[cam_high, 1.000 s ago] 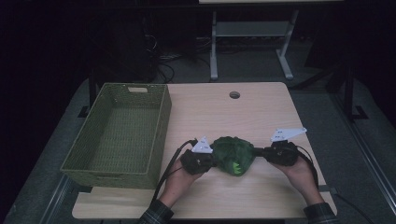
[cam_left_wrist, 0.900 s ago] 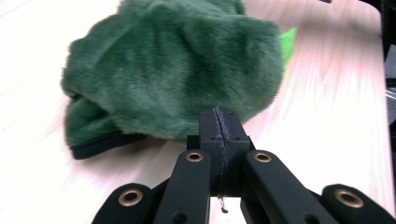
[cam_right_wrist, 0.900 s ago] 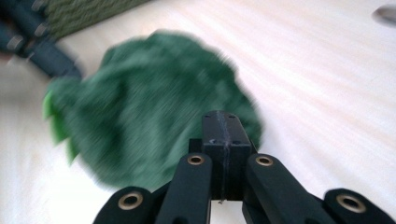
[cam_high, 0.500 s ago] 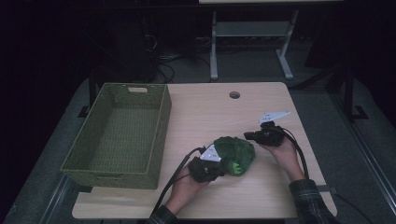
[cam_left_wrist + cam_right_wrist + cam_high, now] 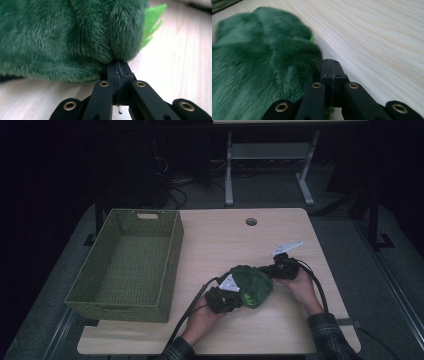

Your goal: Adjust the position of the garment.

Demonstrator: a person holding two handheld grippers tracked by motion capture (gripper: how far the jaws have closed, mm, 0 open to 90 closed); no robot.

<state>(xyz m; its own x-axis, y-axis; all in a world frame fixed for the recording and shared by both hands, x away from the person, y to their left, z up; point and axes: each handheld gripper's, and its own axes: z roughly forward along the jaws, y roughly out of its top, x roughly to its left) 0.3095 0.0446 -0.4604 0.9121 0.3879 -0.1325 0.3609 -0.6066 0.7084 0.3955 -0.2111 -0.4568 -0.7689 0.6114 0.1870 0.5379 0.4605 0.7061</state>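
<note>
Both pairs of jaws were pinched tight on the fluffy green plush toy [image 5: 251, 285], low in the middle of the frame: left gripper [image 5: 231, 296] below-left, right gripper [image 5: 274, 269] upper-right. Probably carrying; next, lift it together toward the green woven basket [image 5: 172, 245].

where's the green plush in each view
High view: plush lies on the table's near half, right of the basket.
Left gripper view: upper left and centre, just past the shut tool.
Right gripper view: left half.
Shared landmark: the light wood table.
</note>
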